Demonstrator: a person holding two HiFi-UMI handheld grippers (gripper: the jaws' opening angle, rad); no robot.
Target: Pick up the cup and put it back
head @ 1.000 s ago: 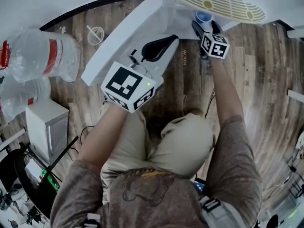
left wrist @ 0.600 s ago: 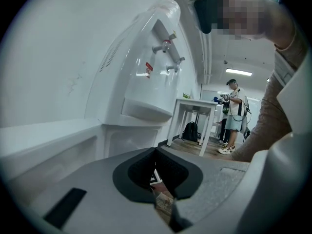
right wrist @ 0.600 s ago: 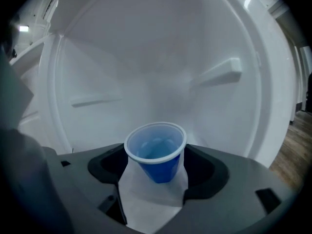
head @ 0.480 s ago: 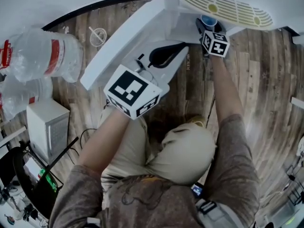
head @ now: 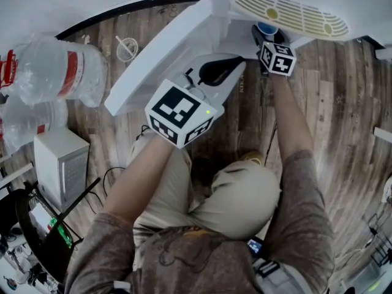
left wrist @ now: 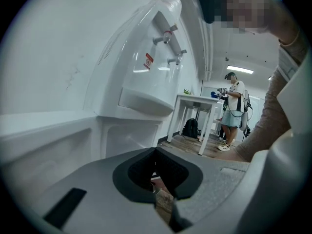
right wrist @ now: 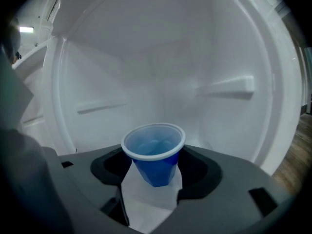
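Since a second ago the right gripper (head: 268, 37), a grey two-jaw tool topped by a black-and-white marker cube, has edged forward until its jaws flank the small blue plastic cup (right wrist: 155, 162). Those jaws have just been closing in. They stand apart all the same: white shows between each pad and the cup's lower wall, so the cup is between them but not clamped.

Brown wooden plank floor (head: 331, 103) fills most of the head view. A tall white plastic water dispenser (left wrist: 146, 82) with two taps rises ahead of the left gripper in its own view. The right gripper view looks into a rounded white alcove (right wrist: 161, 72).

Two big clear plastic water bottles (head: 58, 72), one with a red label, lie on the floor at the head view's left edge. Near them is a white box (head: 58, 167).

A white drip tray with a yellow slotted grille (head: 288, 14) sits at the top of the head view.

The left gripper (head: 220, 70), grey like the other with a larger marker cube, has its jaws drawn together to a thin slit, with nothing held.

The cup stands upright in the alcove, at the tray's near edge toward its left end. Whether its base rests on the white surface is unclear.
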